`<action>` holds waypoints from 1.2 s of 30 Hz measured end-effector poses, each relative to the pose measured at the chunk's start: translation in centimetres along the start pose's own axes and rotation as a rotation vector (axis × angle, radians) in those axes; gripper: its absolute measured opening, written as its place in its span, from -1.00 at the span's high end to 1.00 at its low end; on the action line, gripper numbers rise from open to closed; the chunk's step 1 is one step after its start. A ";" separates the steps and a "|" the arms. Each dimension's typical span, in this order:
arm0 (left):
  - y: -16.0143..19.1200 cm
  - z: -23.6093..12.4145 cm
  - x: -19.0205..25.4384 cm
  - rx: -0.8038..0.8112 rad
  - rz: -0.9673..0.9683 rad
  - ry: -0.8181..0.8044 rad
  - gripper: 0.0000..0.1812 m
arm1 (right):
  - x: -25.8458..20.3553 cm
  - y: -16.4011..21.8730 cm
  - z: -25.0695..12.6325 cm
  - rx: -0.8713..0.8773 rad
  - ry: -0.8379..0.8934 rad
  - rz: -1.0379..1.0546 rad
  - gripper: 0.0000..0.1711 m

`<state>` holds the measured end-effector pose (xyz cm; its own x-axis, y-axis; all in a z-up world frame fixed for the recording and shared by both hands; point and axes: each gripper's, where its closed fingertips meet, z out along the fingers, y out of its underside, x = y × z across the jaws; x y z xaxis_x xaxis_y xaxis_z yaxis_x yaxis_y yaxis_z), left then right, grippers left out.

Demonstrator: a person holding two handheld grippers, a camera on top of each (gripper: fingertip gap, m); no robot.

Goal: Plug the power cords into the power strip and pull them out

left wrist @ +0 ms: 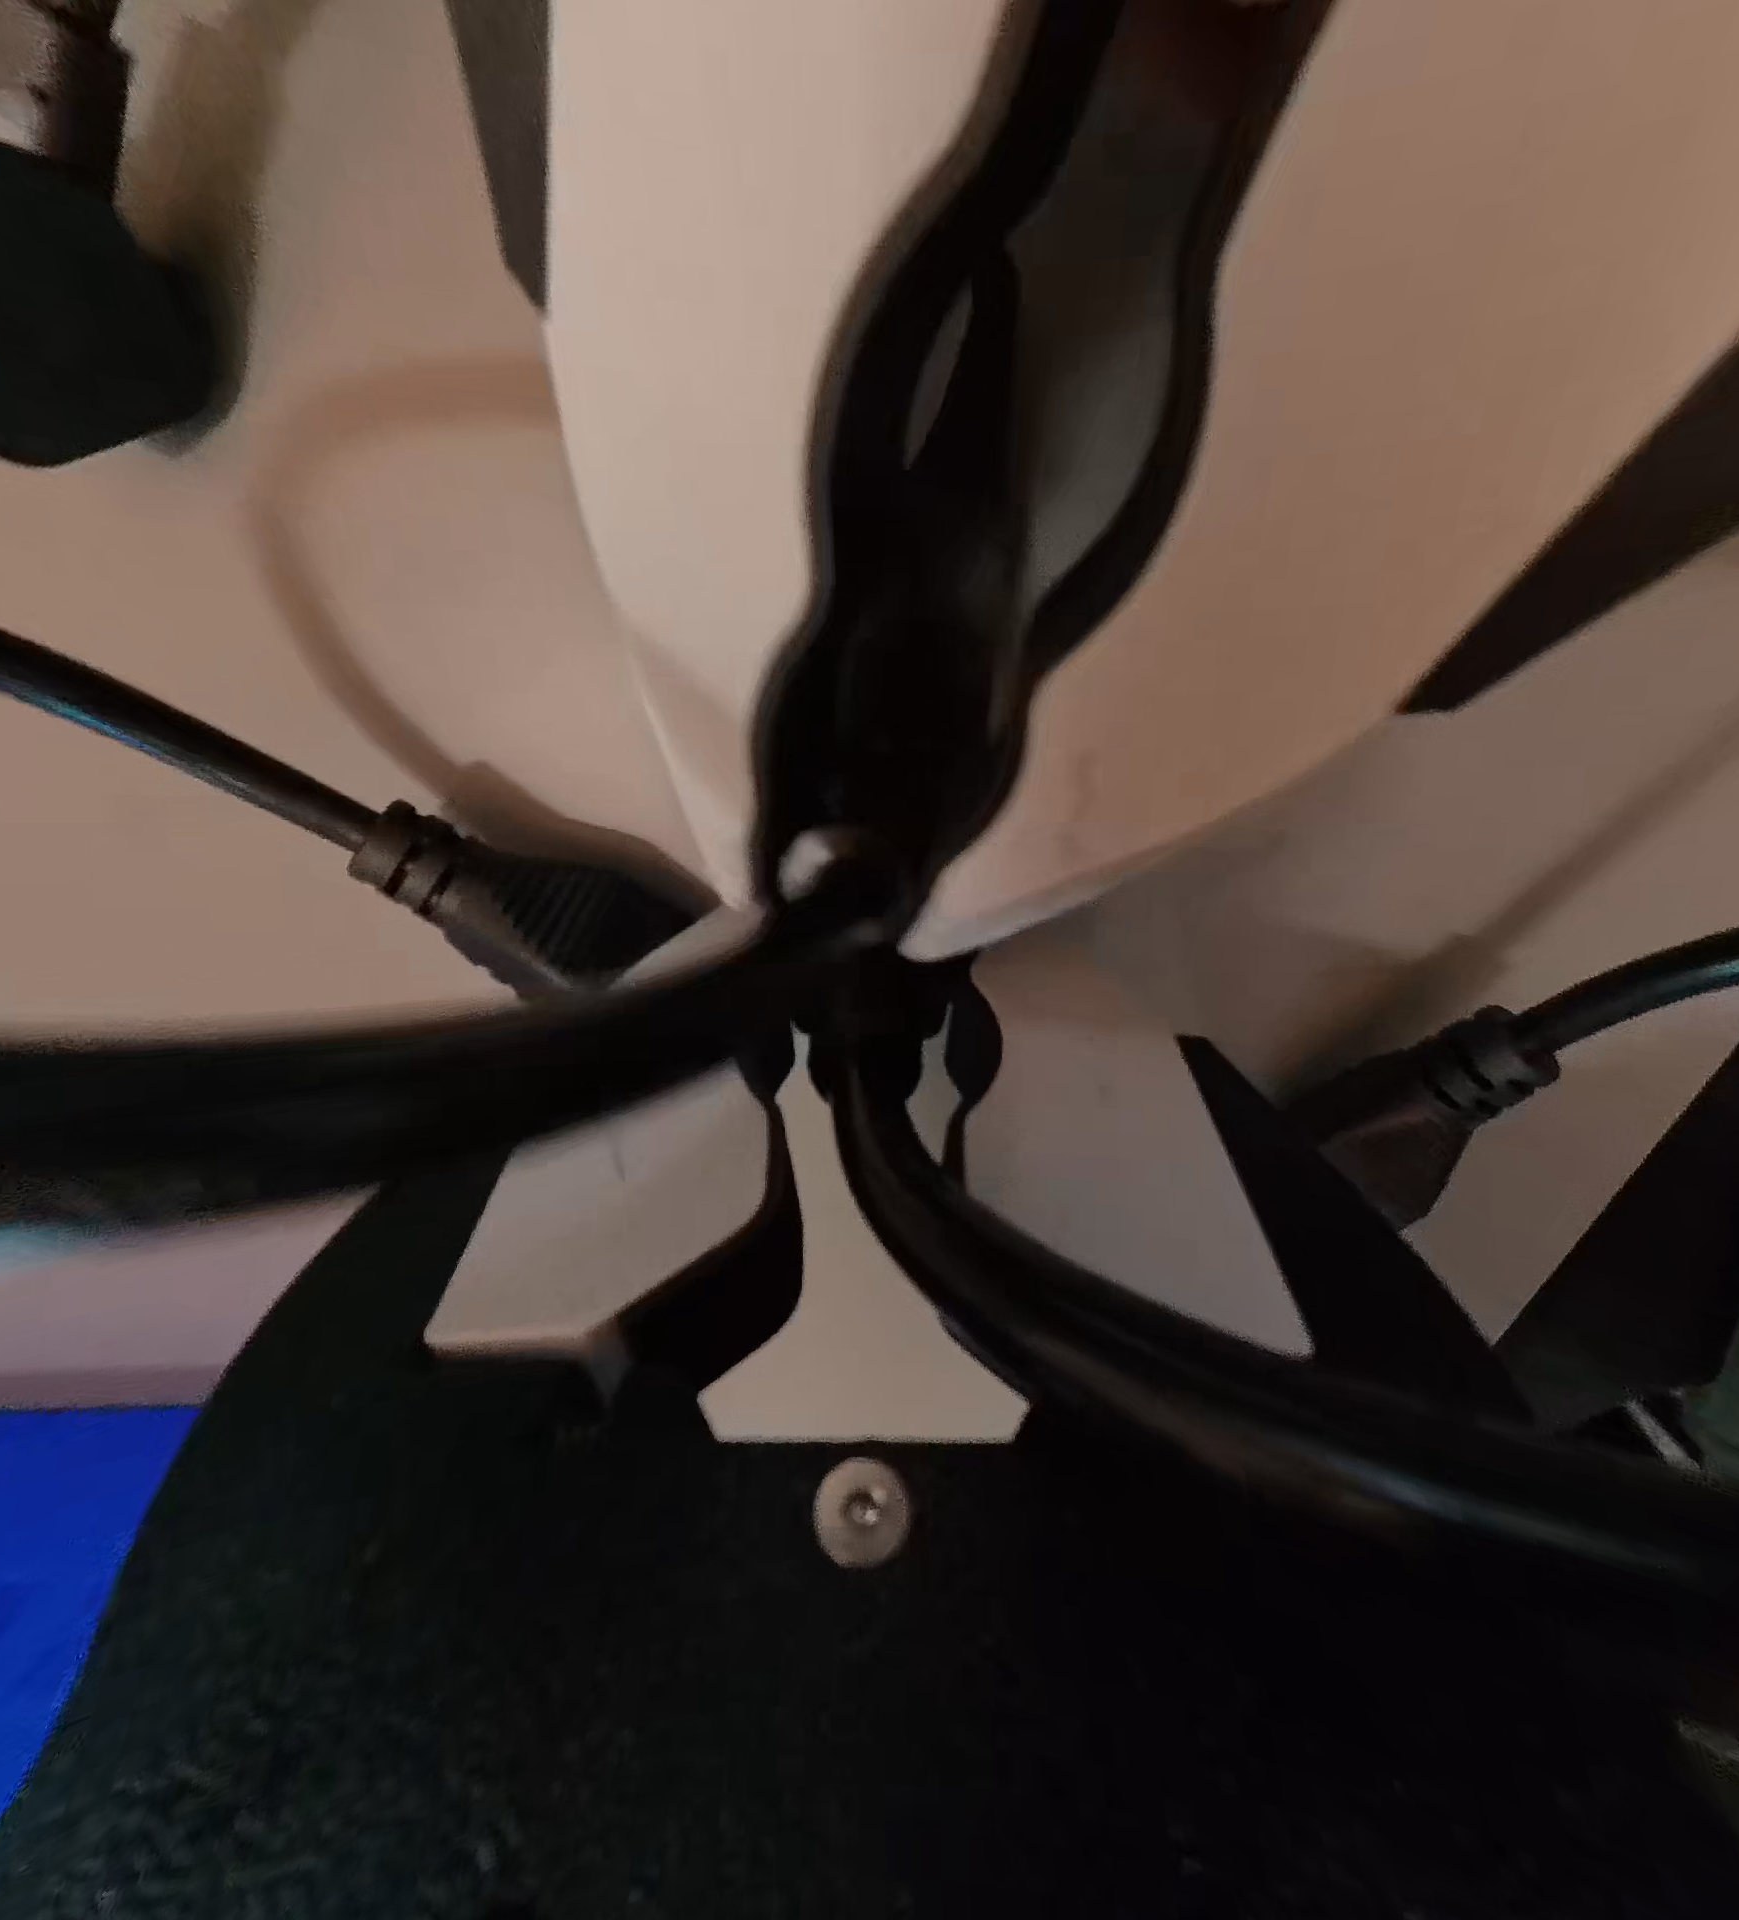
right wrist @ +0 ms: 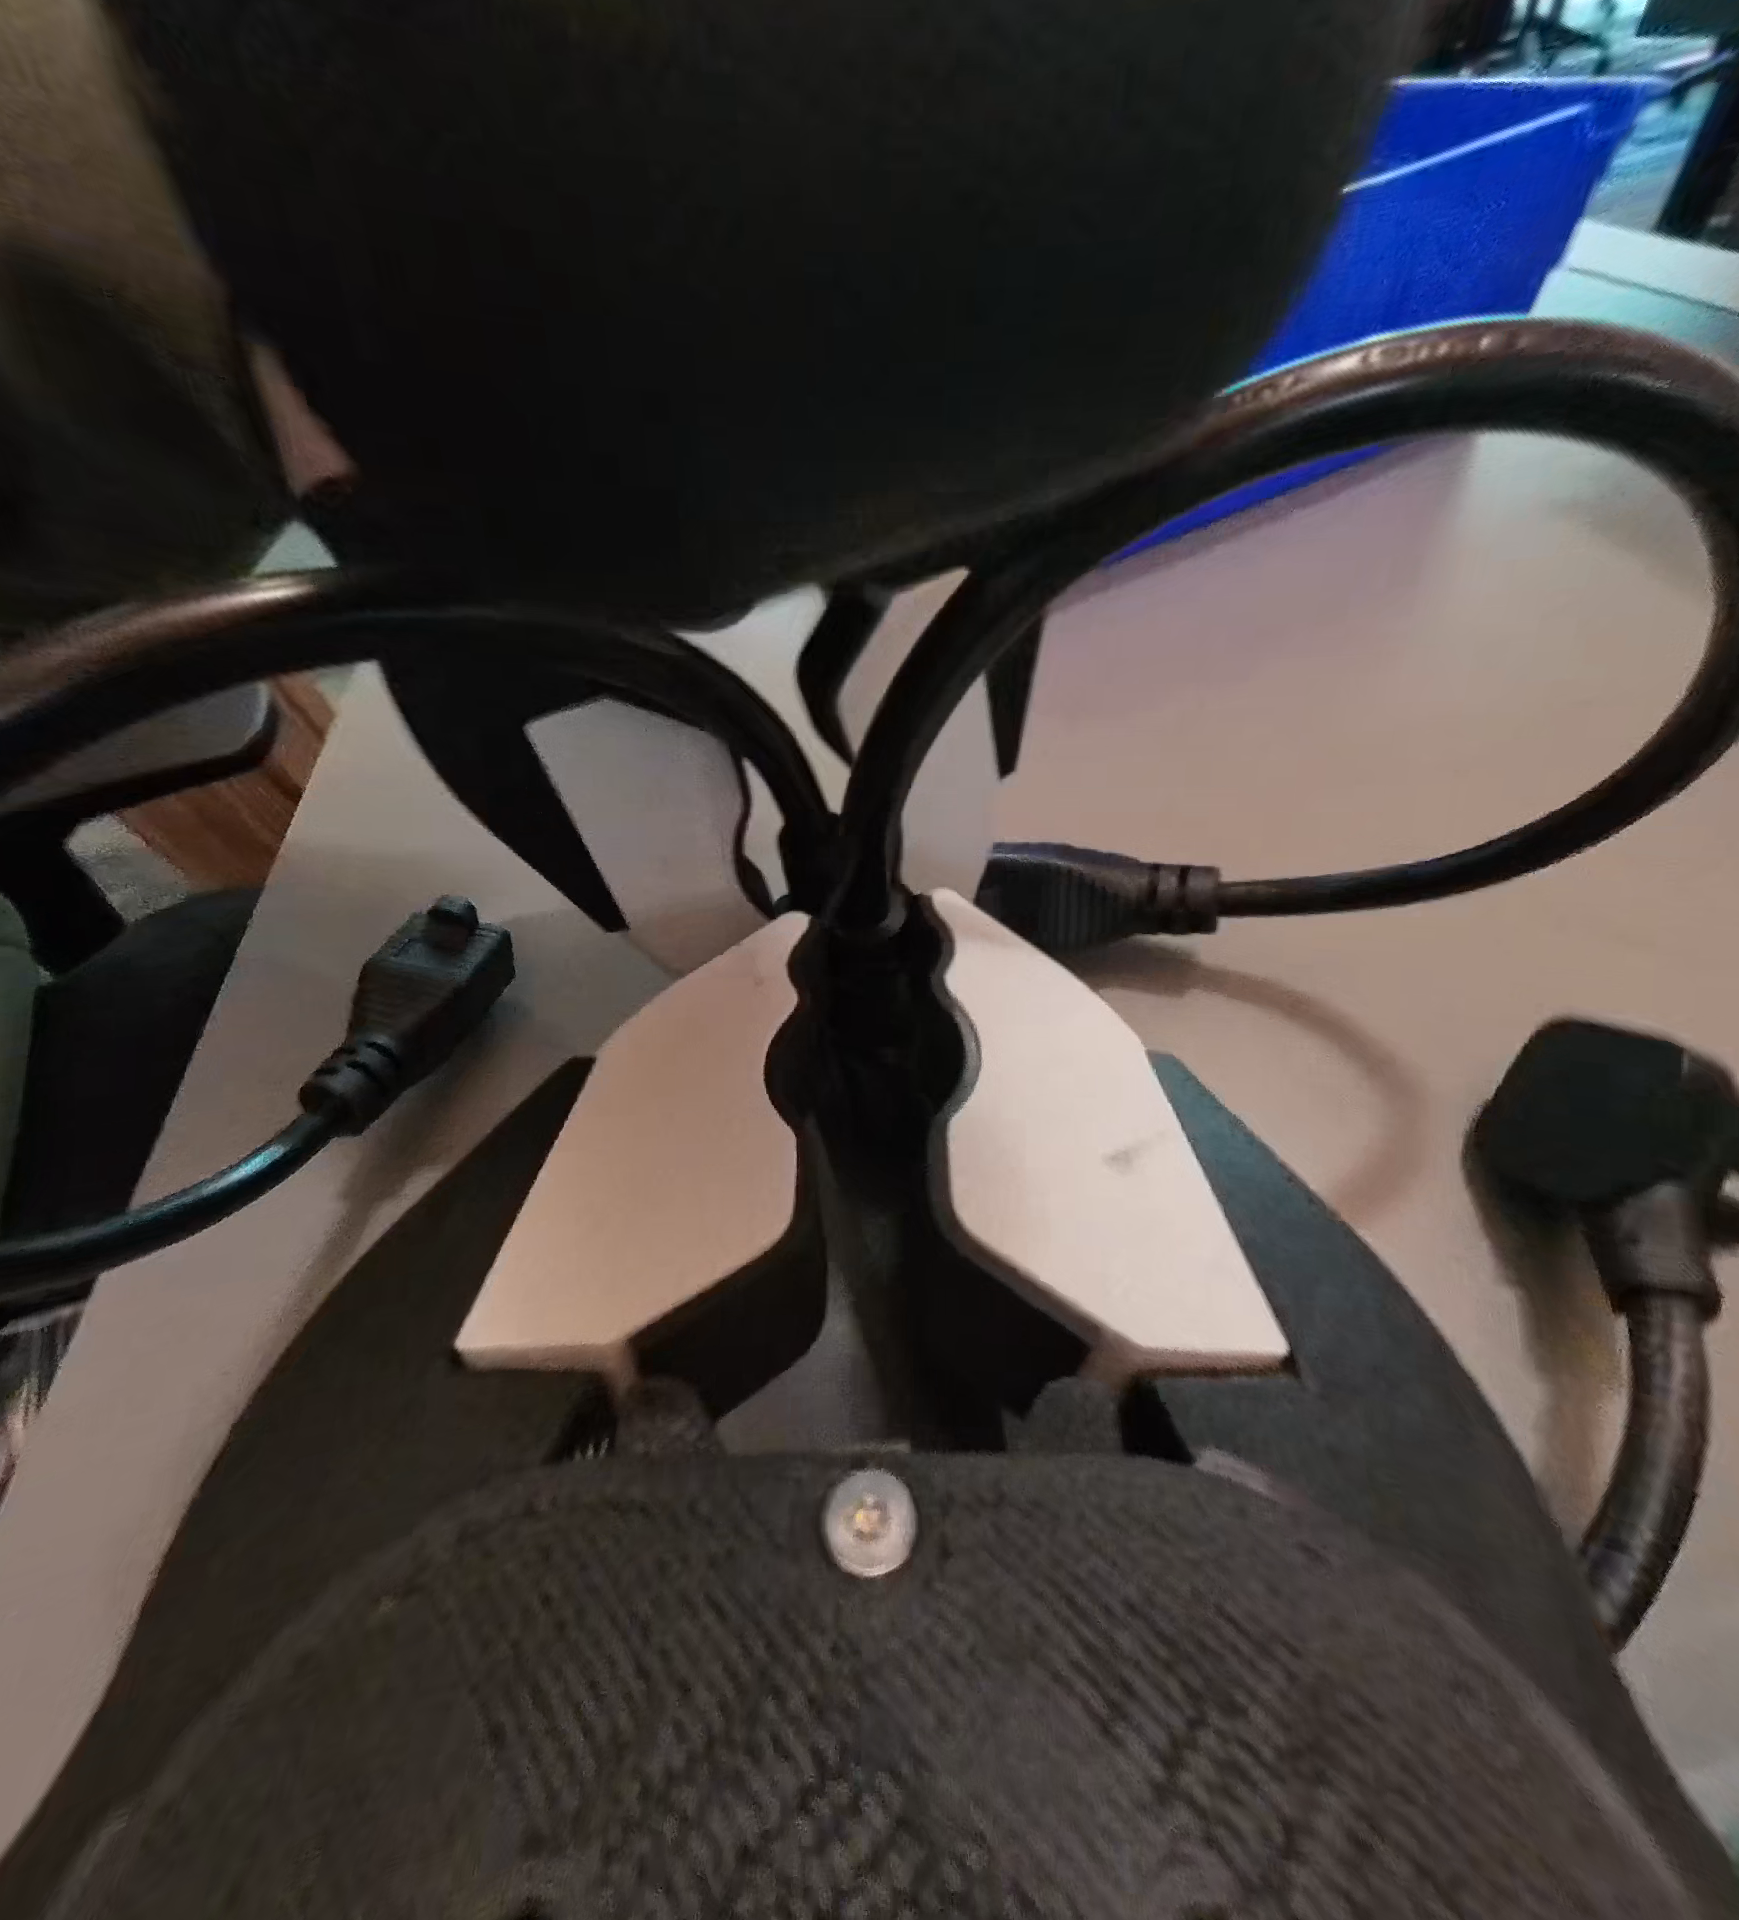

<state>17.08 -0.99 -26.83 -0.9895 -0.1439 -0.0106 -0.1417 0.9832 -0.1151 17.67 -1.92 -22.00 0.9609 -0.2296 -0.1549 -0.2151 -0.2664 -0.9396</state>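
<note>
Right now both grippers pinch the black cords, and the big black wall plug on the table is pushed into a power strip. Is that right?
Not quite. In the right wrist view the black wall plug lies loose on the table, prongs bare, with no power strip visible. Both grippers, right and left, do pinch the black cords.

Office room, pale grey tabletop [right wrist: 1467, 727].
Blue panel [right wrist: 1447, 208] beyond the far table edge; dark chair [right wrist: 44, 1018] at left over wood-toned floor [right wrist: 221, 810].

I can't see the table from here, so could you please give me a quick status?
Both grippers, left and right, shut on black cords where they cross. Connector ends and one plug loose on table. Power strip not in view.
</note>
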 end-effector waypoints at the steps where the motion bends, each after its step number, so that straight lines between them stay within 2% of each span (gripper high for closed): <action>1: 0.0 0.0 0.1 0.000 0.018 0.001 0.72 | -0.6 0.1 -0.1 -0.021 -0.019 -0.068 0.83; 3: 0.0 0.0 0.2 0.017 0.017 0.007 0.72 | -0.8 0.1 -0.2 -0.045 -0.020 -0.096 0.83; 7: 0.0 0.0 0.1 0.003 -0.015 -0.003 0.71 | 0.3 -0.2 0.0 0.010 0.000 -0.003 0.84; 11: -0.1 0.0 0.2 0.003 0.018 -0.002 0.72 | -0.9 0.0 -0.3 -0.035 -0.042 -0.114 0.83; 15: -0.1 0.0 -0.1 -0.007 -0.031 -0.010 0.72 | 0.6 -0.3 -0.2 0.041 -0.005 0.043 0.83; 18: -0.1 0.0 -0.2 -0.012 -0.033 -0.013 0.71 | 0.4 -0.3 -0.3 0.036 -0.007 0.010 0.84; 21: -0.2 0.0 0.0 0.002 0.002 -0.006 0.71 | -0.8 -0.1 -0.6 -0.037 -0.037 -0.137 0.83; 26: -0.1 0.0 -0.1 -0.006 -0.026 -0.007 0.71 | 0.2 -0.5 -0.5 0.036 -0.017 -0.015 0.84; 29: -0.1 -0.1 0.0 0.016 -0.014 -0.005 0.72 | -0.7 -0.6 -0.4 0.029 -0.043 -0.088 0.84; 34: 0.0 -0.1 -0.1 0.029 -0.039 0.000 0.71 | 0.4 -1.0 -0.2 0.084 -0.038 0.042 0.84; 36: 0.0 -0.1 -0.1 0.021 -0.020 -0.005 0.72 | -0.4 -0.9 -0.3 0.070 -0.054 -0.010 0.84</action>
<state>17.17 -0.95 -26.73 -0.9863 -0.1645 -0.0133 -0.1612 0.9776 -0.1357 17.48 -1.83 -20.97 0.9715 -0.1754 -0.1597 -0.1943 -0.2024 -0.9598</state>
